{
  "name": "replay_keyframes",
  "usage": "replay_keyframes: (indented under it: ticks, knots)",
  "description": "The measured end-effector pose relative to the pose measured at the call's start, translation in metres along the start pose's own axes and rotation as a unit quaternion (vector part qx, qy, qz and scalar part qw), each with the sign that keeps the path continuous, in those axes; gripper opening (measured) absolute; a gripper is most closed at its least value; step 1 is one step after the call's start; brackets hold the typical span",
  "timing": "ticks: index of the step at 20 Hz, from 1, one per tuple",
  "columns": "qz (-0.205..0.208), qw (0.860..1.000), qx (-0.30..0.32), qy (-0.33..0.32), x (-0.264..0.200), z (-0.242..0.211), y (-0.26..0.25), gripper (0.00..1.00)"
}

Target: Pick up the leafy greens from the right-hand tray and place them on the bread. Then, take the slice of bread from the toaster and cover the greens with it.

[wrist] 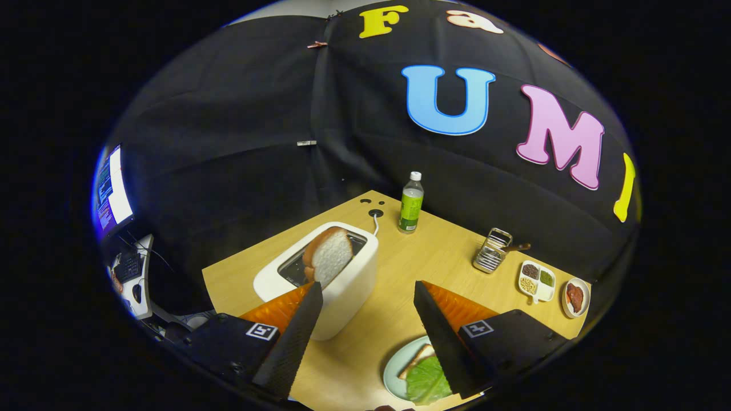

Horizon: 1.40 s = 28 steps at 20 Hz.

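Black two-finger gripper (pixel 368 288) spread wide, holding nothing. Tan-crusted bread slice (pixel 327 255) stands in the white plastic toaster (pixel 342 285), just beyond the left fingertip. Green leafy lettuce (pixel 427 381) lies on a bread slice (pixel 417 361) on the pale green round plate (pixel 394 368), beside the right finger, partly hidden by it.

You see the wooden table (pixel 400 268) evenly lit from above, in sharp focus; fisheye distortion bends the edges.
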State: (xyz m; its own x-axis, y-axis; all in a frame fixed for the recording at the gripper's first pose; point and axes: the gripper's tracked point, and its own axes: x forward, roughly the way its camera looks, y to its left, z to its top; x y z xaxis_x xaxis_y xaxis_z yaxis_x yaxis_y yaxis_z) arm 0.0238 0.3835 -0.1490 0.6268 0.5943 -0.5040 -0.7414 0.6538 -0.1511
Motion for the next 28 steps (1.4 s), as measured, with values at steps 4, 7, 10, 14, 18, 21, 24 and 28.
replay_keyframes:
  ticks: [4, 7, 10, 14, 18, 21, 24, 28]
  knots:
    - [0.017, 1.0, -0.025, 0.0, 0.027, 0.016, 0.032, 1.0]
    - [0.015, 0.999, -0.033, 0.007, 0.054, 0.019, 0.05, 0.99]
    - [-0.005, 0.999, -0.022, 0.028, 0.086, 0.012, 0.051, 0.99]
    - [-0.034, 0.998, -0.007, 0.057, 0.123, 0.0, 0.042, 0.99]
    - [-0.062, 0.995, 0.024, 0.07, 0.135, -0.004, 0.031, 0.56]
    - [-0.076, 0.992, 0.061, 0.075, 0.131, -0.003, 0.028, 0.23]
    - [-0.063, 0.993, 0.071, 0.071, 0.125, 0.004, 0.029, 0.19]
    - [-0.05, 0.993, 0.096, 0.045, 0.104, 0.03, 0.025, 0.17]
